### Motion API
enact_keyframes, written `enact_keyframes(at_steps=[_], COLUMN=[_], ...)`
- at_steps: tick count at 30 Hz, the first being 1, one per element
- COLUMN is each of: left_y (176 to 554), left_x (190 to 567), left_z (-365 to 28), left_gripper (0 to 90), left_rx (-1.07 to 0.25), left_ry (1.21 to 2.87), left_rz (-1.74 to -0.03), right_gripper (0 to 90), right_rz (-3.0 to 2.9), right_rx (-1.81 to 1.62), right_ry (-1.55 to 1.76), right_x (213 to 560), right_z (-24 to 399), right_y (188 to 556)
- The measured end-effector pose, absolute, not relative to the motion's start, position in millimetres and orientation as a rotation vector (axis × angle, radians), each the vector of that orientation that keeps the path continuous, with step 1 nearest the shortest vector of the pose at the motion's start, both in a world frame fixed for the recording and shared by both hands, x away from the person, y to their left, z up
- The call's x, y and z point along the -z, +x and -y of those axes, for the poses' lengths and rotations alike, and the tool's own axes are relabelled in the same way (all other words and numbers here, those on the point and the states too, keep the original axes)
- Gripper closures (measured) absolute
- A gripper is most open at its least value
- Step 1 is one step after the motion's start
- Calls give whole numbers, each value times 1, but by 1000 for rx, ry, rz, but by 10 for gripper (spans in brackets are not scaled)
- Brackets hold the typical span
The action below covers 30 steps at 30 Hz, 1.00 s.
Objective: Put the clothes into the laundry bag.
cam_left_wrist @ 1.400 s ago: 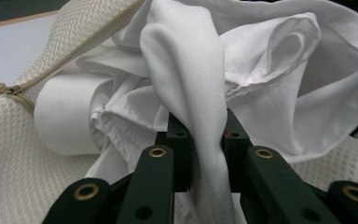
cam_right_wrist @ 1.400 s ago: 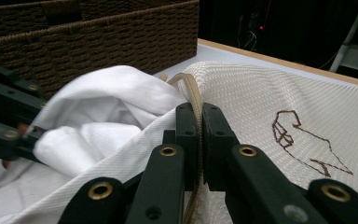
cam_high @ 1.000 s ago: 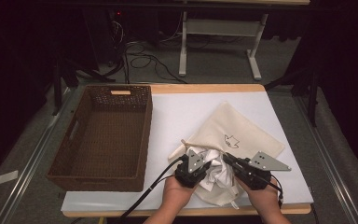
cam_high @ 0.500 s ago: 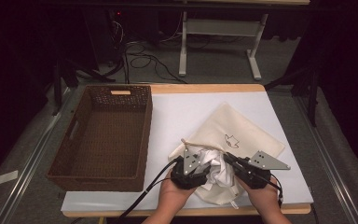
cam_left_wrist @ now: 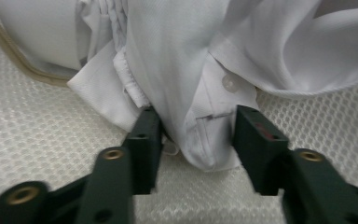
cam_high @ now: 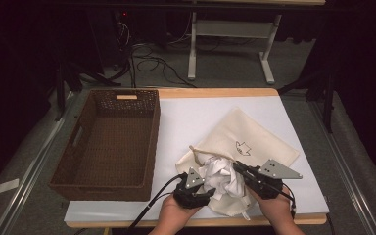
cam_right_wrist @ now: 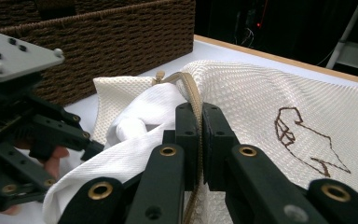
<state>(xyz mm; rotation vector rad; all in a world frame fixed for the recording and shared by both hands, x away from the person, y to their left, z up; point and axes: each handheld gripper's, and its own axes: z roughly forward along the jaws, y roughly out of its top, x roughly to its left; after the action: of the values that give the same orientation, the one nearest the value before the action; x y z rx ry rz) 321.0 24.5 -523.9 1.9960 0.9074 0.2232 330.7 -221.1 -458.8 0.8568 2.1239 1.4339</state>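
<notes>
Shirt (cam_high: 221,175) bunched at bag (cam_high: 254,142) mouth, basket (cam_high: 108,143) beside

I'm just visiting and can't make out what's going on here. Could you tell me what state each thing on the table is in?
Mesh bag: lies flat, mouth open towards the person.
White shirt: crumpled, partly inside the bag's mouth.
Bag's zipper edge: pinched and lifted.
Right tool: shut on the zipper edge.
Left tool: jaws just closing, a shirt fold between them, pads not yet pressing.
Wicker basket: upright, nothing in it.
</notes>
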Motion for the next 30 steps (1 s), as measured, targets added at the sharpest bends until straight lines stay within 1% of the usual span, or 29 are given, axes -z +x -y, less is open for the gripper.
enact_keyframes(at_steps=[1,2,3,4,5,7,11,16,30], left_y=[323,323,324,324,323,321,318,312,340], left_x=[525,525,524,524,523,522,514,508,508], left_z=[-22,-22,-21,-21,-20,-17,-16,-4,17], left_gripper=[597,657,753,793,793,821,824,827,825], left_rx=[-206,-203,-197,-197,-207,-230,-259,-363,-391], left_ry=[2020,2020,2015,2015,2014,2006,1963,1955,1975], left_rz=[-910,-903,-891,-891,-886,-887,-876,-815,-836], right_gripper=[877,878,878,878,878,878,878,878,878], right_rz=[-2125,-2126,-2130,-2132,-2132,-2128,-2122,-2120,-2095], right_rx=[-1435,-1433,-1434,-1434,-1434,-1434,-1435,-1444,-1468], right_ry=[854,859,857,859,859,854,855,856,876], right_x=[459,459,460,460,460,460,459,459,455], right_z=[221,221,221,221,221,221,223,222,226], right_y=[331,331,331,330,330,331,331,332,332])
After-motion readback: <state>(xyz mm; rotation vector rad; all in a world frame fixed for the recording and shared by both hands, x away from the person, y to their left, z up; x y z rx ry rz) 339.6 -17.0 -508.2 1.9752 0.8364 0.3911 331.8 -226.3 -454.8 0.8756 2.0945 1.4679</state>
